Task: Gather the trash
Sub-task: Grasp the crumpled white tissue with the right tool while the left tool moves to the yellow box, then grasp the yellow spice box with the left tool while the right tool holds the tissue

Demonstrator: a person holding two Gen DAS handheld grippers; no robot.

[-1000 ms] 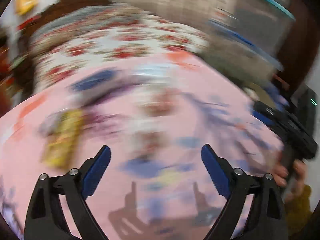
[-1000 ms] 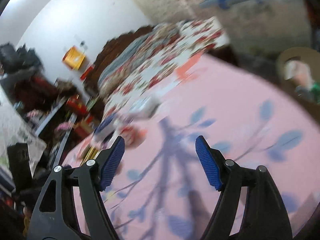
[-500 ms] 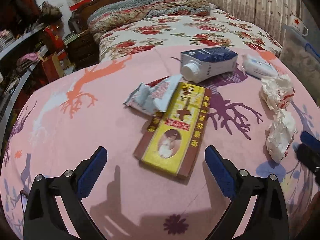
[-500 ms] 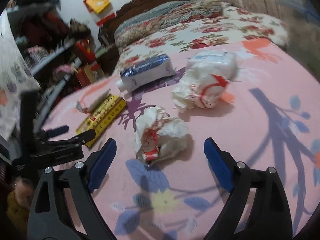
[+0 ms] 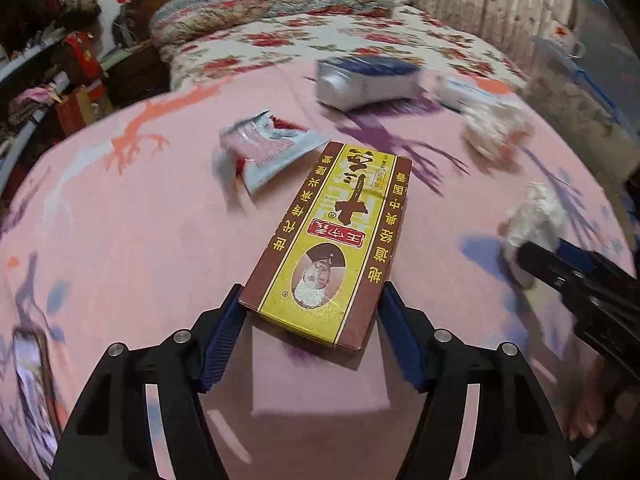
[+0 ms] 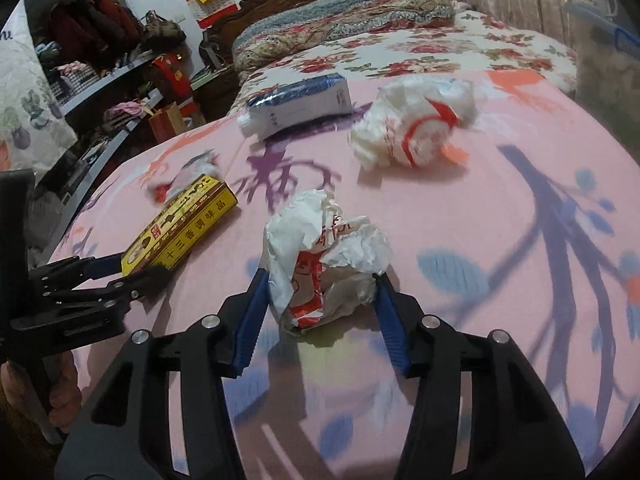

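**A:** On the pink sheet [image 5: 140, 240], how many pieces of trash do you count?

**B:** Six in all; one yellow-and-brown box [image 5: 332, 240] at the centre of the left wrist frame; one torn foil packet [image 5: 268, 148] just above and left of it, touching its far corner; one blue-and-white carton [image 5: 364, 80] lying on its side at the upper middle; one small white packet [image 5: 460, 90] just right of the carton, blurred; and two crumpled paper wrappers, the far wrapper [image 6: 416, 124] at the upper right of the right wrist frame and the near wrapper [image 6: 324, 264] at its centre.

**A:** And the two claws?

**B:** The left gripper [image 5: 310, 316] reaches flat over the sheet from the bottom of its frame; its blue pads stand on both sides of the near end of the box, at its edges, and I cannot tell if they press it or only frame it; the right gripper [image 6: 318, 298] comes low from the bottom of its frame, and its pads touch both sides of the near wrapper, so it grips it; in that frame the left gripper shows at the lower left, with a hand [image 6: 60, 396] below it.
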